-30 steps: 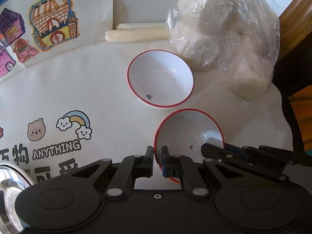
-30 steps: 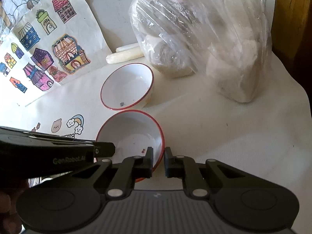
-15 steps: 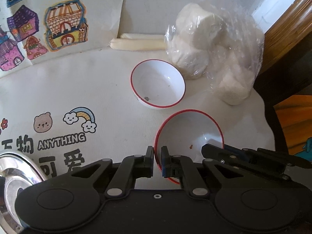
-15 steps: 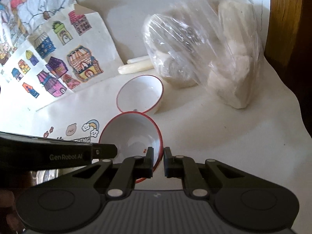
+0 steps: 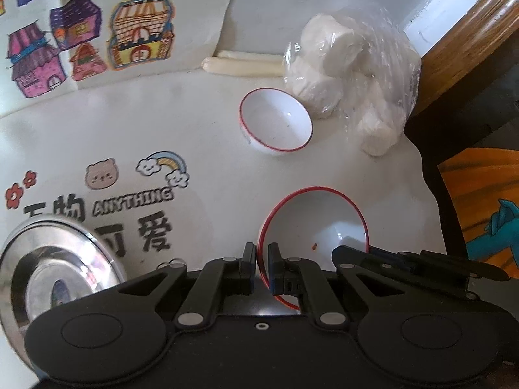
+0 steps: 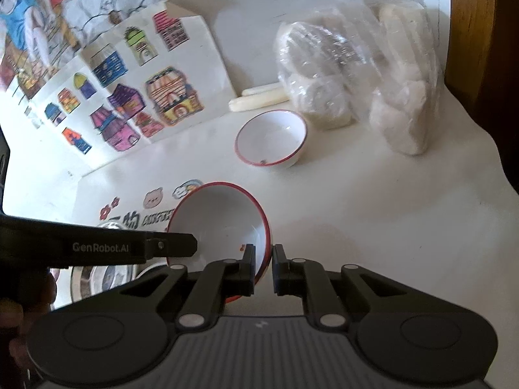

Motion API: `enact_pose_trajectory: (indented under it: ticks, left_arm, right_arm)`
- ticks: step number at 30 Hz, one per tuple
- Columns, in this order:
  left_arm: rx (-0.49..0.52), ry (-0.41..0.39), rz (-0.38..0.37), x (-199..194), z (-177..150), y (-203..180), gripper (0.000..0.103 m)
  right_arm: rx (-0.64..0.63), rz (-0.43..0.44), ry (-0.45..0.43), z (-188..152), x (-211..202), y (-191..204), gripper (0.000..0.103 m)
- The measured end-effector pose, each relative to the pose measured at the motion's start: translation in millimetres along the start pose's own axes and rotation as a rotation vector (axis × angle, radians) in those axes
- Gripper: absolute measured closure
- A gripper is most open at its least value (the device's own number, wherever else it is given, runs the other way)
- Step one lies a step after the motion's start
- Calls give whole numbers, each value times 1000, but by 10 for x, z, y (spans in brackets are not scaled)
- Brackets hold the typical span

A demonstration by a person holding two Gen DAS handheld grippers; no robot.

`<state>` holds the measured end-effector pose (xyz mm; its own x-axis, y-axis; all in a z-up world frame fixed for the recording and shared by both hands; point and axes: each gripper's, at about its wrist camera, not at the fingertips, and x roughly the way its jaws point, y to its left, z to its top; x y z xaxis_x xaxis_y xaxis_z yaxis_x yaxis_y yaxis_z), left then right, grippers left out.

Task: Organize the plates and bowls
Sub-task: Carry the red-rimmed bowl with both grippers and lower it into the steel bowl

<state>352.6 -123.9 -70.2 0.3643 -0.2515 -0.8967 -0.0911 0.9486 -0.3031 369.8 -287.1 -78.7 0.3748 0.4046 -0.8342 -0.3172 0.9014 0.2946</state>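
White tablecloth [image 5: 227, 168], both grippers — jaws pinching red-rimmed bowl [image 5: 314, 220] rim

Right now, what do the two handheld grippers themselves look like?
Both are matte black plastic. The left gripper has two flat rectangular fingers on angled link bars with silver pivot pins, over a smooth body with two round caps. The right gripper has the same build, but its body is ribbed grey with a small white mark. White lettering "GenRobot.AI" runs along the left gripper's side. No cables or sleeves show.
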Motion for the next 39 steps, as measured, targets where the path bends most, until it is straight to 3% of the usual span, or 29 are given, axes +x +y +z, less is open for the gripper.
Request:
enact_pose_trajectory:
  ticks: [17, 39]
  left_arm:
    - [34, 75, -12, -230, -362, 379, 96]
    - [-2, 191, 20, 4, -417, 507, 96]
  right_arm:
    - [-8, 37, 70, -295, -82, 454, 92]
    - [-21, 48, 210, -295, 188, 486, 91]
